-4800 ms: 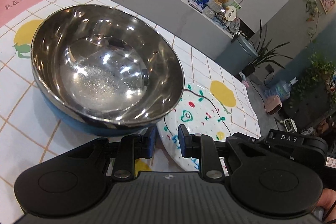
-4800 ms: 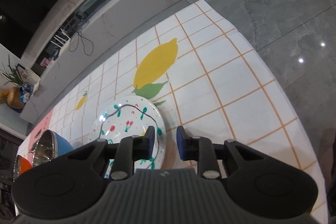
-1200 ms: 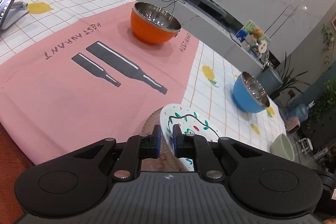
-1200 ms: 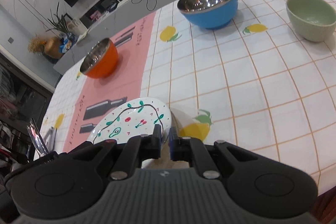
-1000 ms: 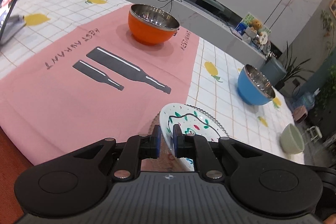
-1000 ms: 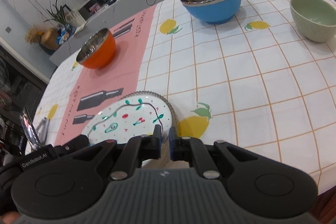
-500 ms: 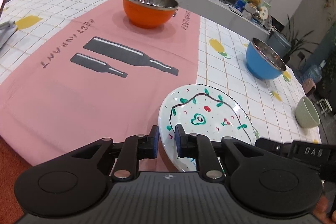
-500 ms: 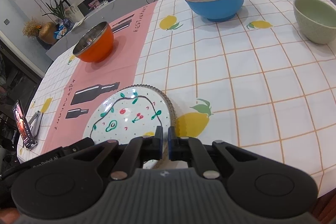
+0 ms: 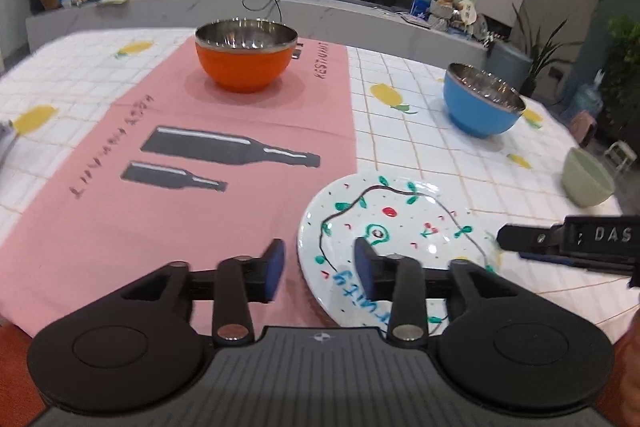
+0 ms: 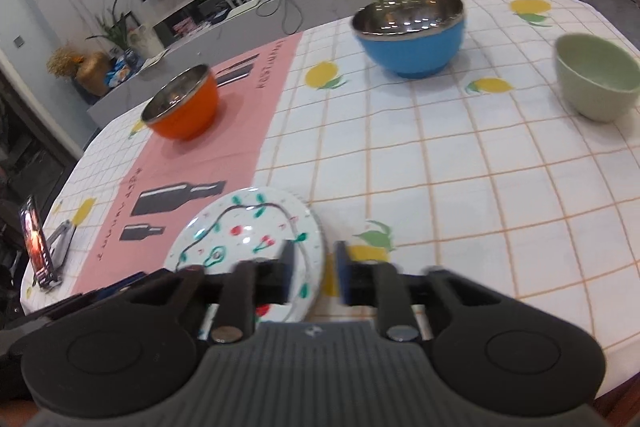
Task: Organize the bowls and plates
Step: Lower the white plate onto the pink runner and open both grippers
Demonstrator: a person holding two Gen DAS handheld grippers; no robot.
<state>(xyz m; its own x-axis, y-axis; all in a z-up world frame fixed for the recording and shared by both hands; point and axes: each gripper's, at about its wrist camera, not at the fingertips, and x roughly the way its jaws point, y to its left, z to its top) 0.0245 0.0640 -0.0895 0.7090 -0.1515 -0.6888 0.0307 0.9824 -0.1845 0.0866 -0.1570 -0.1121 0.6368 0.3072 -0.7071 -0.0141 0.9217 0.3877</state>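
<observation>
A white painted plate (image 9: 394,223) lies flat on the table near its front edge; it also shows in the right wrist view (image 10: 240,239). My left gripper (image 9: 319,269) is open, its jaws astride the plate's left rim without gripping. My right gripper (image 10: 313,273) is open astride the plate's right rim. An orange steel bowl (image 9: 246,57) (image 10: 184,109) stands on the pink mat. A blue steel bowl (image 9: 482,103) (image 10: 412,35) and a pale green bowl (image 9: 586,181) (image 10: 596,81) stand on the checked cloth to the right.
A pink mat (image 9: 168,163) with bottle prints covers the left middle of the table. A phone on a stand (image 10: 38,247) sits at the far left edge. A counter (image 9: 280,11) and plants lie beyond the table.
Both grippers have opened and let go of the plate, which now rests flat on the table. Both have drawn back a little and tilted up toward the far bowls.
</observation>
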